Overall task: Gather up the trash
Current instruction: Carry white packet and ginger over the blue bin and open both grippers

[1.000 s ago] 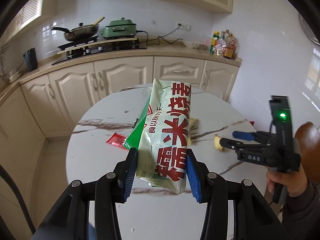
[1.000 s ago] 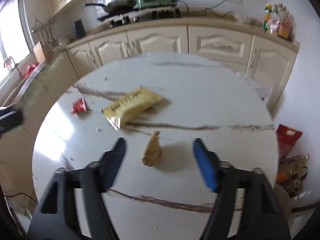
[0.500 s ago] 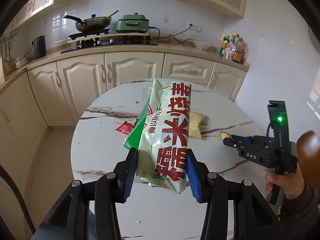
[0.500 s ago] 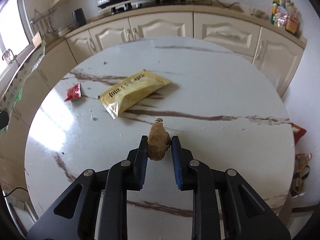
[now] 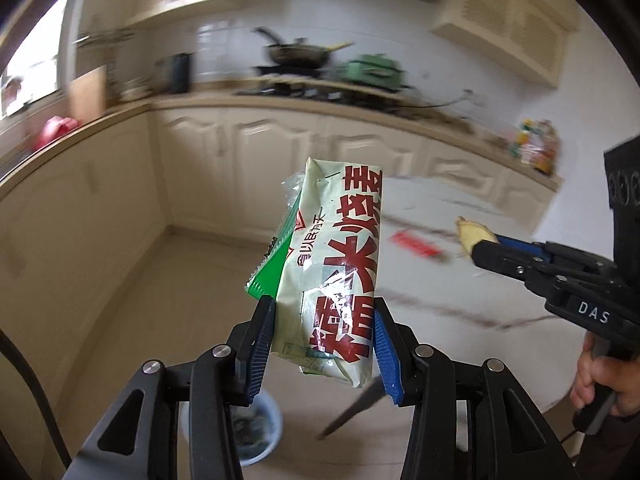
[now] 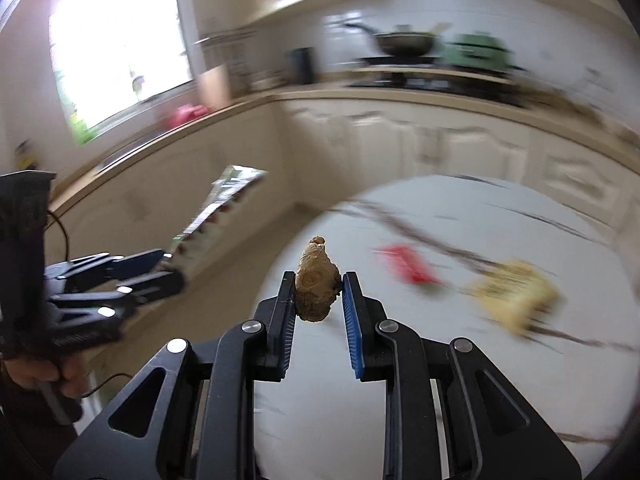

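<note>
Both tools clench trash: left tool (image 5: pixel 324 336) the wrapper (image 5: pixel 336 264), right tool (image 6: pixel 318 296) seemingly a ginger lump (image 6: pixel 316 284).

A home kitchen: cream cabinets (image 5: pixel 280 152), stove with wok (image 5: pixel 298 54).

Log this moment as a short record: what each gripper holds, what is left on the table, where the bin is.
left gripper: shut on food wrapper
right gripper: shut on ginger piece
table: red packet and yellow packet lying on it
bin: on the floor, below the left gripper
</note>
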